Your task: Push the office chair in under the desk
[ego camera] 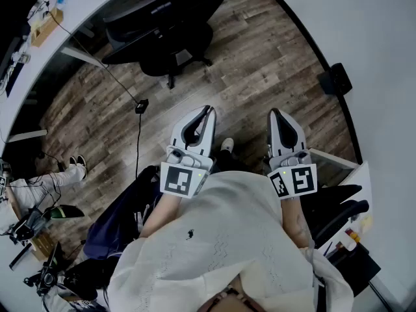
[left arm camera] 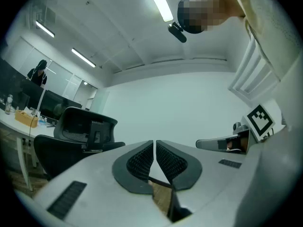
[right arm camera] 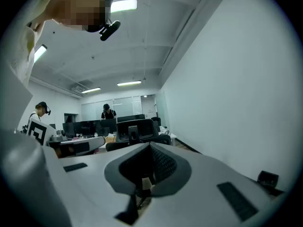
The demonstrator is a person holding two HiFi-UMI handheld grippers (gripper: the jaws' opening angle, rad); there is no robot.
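Note:
The black office chair (ego camera: 162, 25) stands at the top of the head view, partly under the white desk (ego camera: 84, 5), its wheeled base on the wood floor. My left gripper (ego camera: 208, 109) and right gripper (ego camera: 274, 112) are held side by side in front of my body, well short of the chair, both shut with nothing between the jaws. In the left gripper view the jaws (left arm camera: 155, 143) meet, with the chair (left arm camera: 80, 131) off to the left. The right gripper view has its jaws (right arm camera: 150, 148) closed, and the chair's back (right arm camera: 137, 129) shows just beyond them.
A black cable with a plug (ego camera: 141, 106) runs across the floor from the desk. A small black box (ego camera: 335, 80) sits by the white wall on the right. Another dark chair (ego camera: 335, 207) is close at my right. A seated person's legs (ego camera: 45, 177) show at the left.

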